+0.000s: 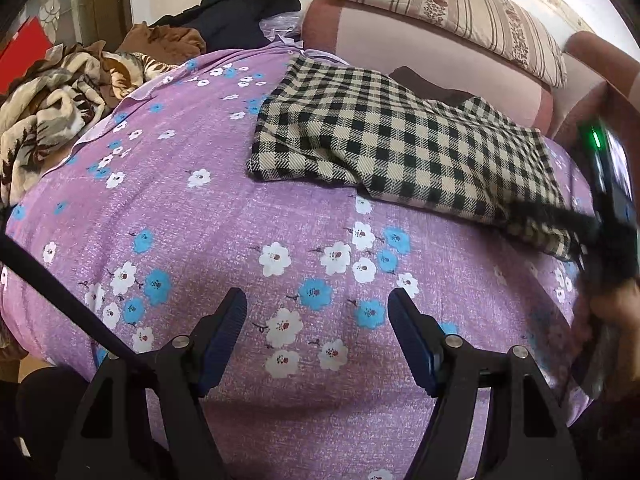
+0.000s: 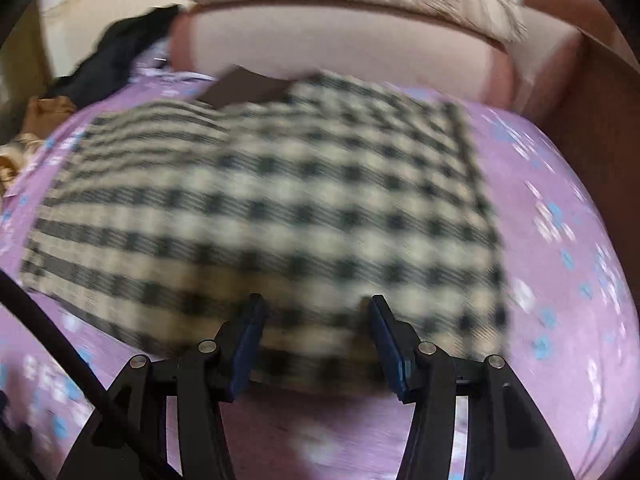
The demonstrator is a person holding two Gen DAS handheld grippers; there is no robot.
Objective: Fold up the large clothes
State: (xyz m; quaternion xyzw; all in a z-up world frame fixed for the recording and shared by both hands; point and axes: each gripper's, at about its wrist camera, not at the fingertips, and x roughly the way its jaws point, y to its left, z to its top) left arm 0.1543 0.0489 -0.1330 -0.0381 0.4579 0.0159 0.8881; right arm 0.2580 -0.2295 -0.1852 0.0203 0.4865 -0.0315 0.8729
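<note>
1. Purple floral bedsheet (image 1: 224, 216) is serving as the folding surface, stretched flat across the bed so a large garment can be laid out on it.
2. Nearest the left wrist camera, the left gripper (image 1: 316, 336) is hovering over bare sheet with its blue-padded jaws standing wide and nothing between them, probably waiting for its own edge of the cloth.
3. In the right wrist view, the right gripper (image 2: 316, 340) is pointing down at the near edge of the black-and-cream checked woollen garment (image 2: 260, 216); its jaws are parted wide and are not pinching the fabric. The blur makes it unclear whether the tips are touching the cloth.
4. That checked garment (image 1: 392, 140) is lying folded on the sheet's right half, seemingly ready for another fold.
5. Behind it, a dark brown folded piece (image 1: 424, 84) is lying partly tucked under it.
6. Farther off, a brown-and-cream patterned heap of clothes (image 1: 52, 112) and a black crumpled garment (image 1: 248, 8) are waiting at the bed's far left, probably unfolded work.
7. Farthest, a pink padded headboard (image 1: 420, 44) is carrying a striped floral pillow (image 1: 460, 12).
</note>
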